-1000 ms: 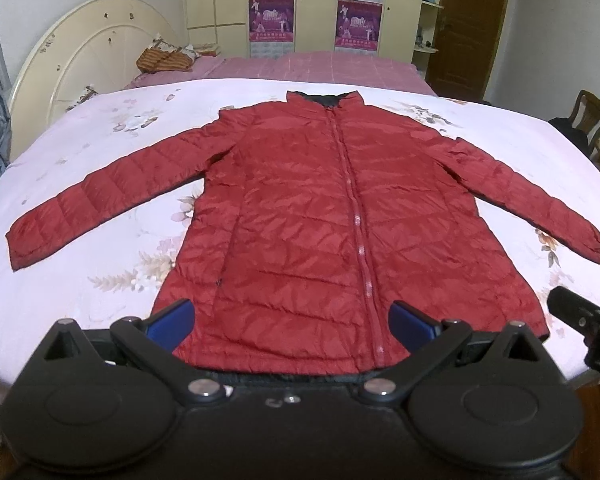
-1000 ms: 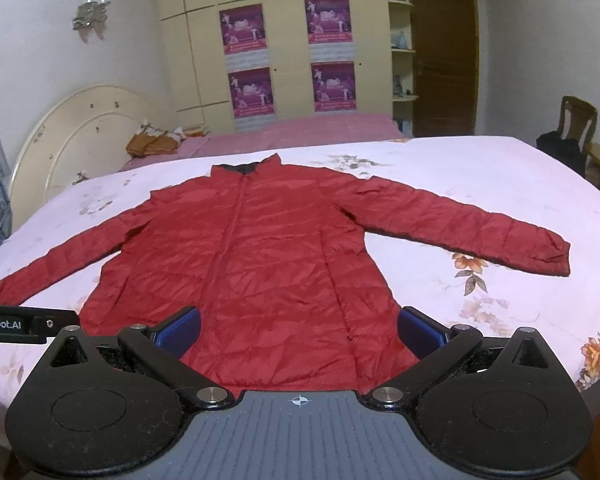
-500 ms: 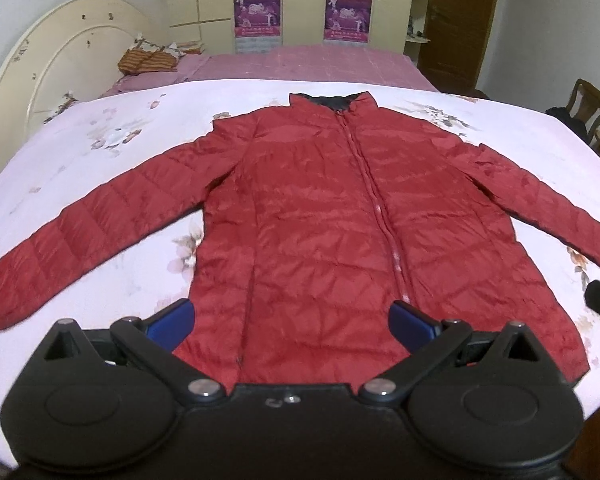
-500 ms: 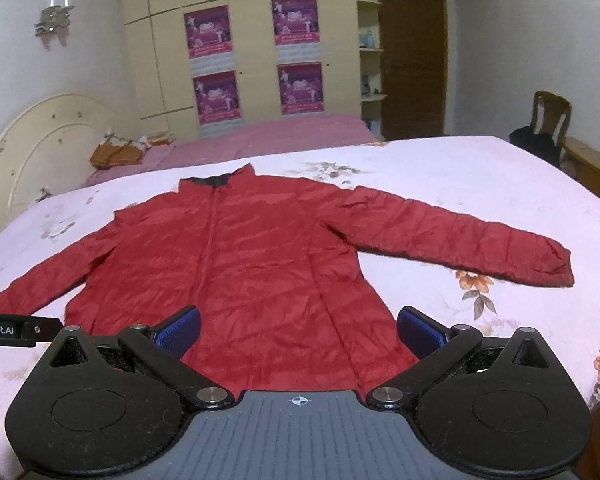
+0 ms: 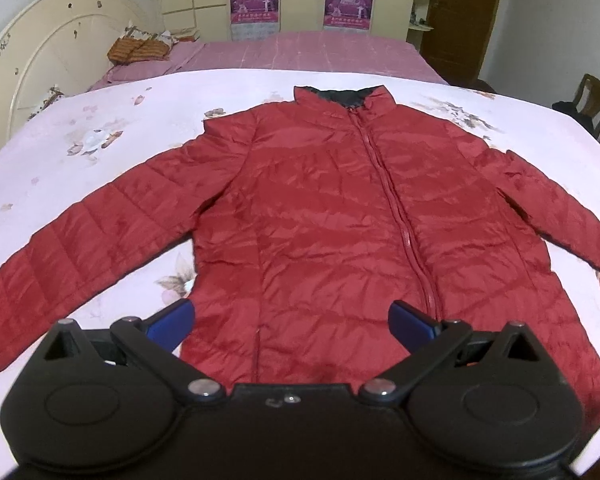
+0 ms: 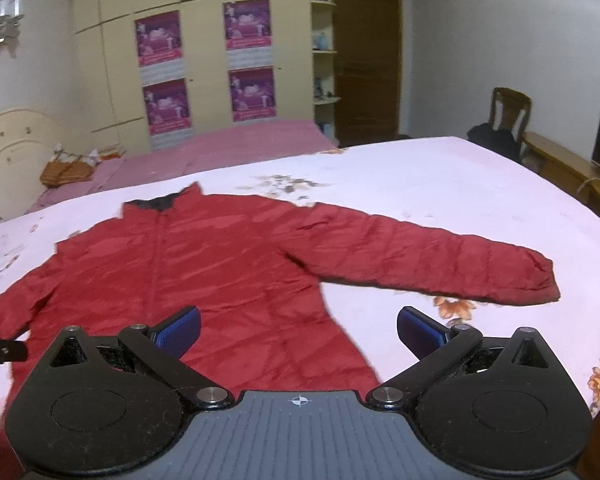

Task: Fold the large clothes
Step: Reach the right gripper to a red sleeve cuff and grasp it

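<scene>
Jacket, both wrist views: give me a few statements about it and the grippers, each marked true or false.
1. The jacket lies spread flat on the bed, zipped. True.
2. The left gripper is shut on the hem. False: its jaws are open, holding nothing.
3. The right sleeve is folded across the chest. False: it lies stretched out sideways.
4. The right gripper is open. True.
5. The collar points away from the grippers. True.

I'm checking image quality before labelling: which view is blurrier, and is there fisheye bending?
Right wrist view: the red jacket is smeared by motion blur, its quilting lost. Left wrist view: sharper, stitching and zipper readable. Both: the bed edge bows and corners darken.
</scene>
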Available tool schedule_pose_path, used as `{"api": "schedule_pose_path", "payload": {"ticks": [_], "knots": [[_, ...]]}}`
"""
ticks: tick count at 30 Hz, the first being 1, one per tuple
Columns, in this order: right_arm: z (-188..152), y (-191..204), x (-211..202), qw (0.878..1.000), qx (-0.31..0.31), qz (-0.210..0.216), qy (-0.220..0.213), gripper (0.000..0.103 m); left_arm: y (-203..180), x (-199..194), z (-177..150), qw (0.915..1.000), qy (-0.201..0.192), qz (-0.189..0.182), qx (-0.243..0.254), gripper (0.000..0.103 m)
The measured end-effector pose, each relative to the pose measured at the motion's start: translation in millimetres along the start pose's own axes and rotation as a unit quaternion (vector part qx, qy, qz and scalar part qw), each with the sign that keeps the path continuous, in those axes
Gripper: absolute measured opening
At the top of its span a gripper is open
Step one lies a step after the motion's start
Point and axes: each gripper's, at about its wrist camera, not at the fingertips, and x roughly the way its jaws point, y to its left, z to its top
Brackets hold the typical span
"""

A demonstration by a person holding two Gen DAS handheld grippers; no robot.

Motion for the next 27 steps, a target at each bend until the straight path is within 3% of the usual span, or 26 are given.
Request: {"api": "schedule_pose_path", "payload": {"ticks": [12,17,20,23,27], "knots": [[37.5,-99.8,78.6,1.0,0.021,-0.01,0.002,0.103,-45.4,44.2,24.7,0.9986,-0.016,0.025,-0.045,0.103],[48.8,-150.7,110.5,0.999,0.03,-0.035,0.01,0.103,-52.3,65.7,30.6,0.9947,-0.019,0.016,-0.1,0.103],[49.2,-182.7,125.3,0.997,0.038,-0.064,0.013,0.102,-53.0,79.4,33.7,0.991,0.0,0.021,-0.132,0.103],[46.4,-221.3,138.4,0.993,0.058,-0.101,0.018,0.102,-58.7,87.4,36.1,0.9914,0.006,0.041,-0.125,0.103],[42.5,-267.5,150.3,0.986,0.087,-0.138,0.03,0.102,-71.6,94.0,37.8,0.994,-0.008,0.078,-0.076,0.103]]}}
